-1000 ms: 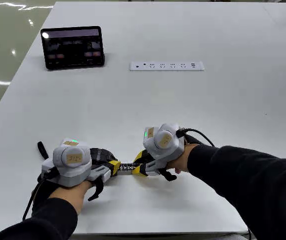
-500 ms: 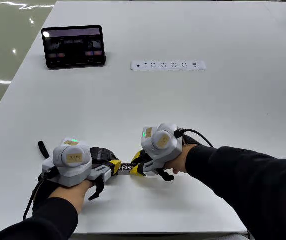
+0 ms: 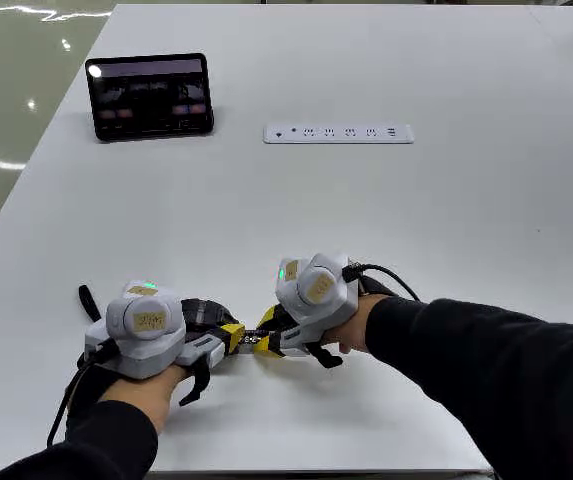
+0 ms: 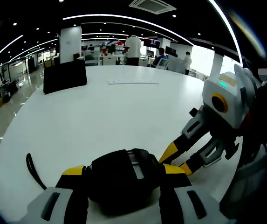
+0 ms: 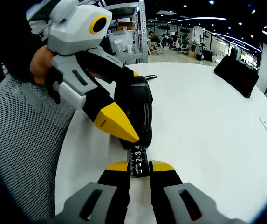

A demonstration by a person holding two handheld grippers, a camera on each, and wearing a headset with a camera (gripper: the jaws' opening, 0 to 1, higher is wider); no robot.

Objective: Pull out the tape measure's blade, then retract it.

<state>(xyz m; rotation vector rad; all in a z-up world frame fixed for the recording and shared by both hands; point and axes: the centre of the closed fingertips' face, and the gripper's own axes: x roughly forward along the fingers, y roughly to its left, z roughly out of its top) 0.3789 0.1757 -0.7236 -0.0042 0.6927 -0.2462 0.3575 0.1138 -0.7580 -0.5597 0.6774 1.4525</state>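
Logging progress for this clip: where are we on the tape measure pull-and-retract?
Done: pull-out, apparently. In hand: left hand-held gripper clamps the tape measure case; right hand-held gripper pinches the blade, closer to the case than a second ago, little blade exposed. Remaining: feed in the last stretch, release.

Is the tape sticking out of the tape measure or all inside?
Out, just a little. A short numbered blade shows between the black case and the right gripper pinching it.

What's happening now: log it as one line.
left gripper: shut on tape measure | right gripper: shut on blade | blade: short length out | table: tablet, power strip
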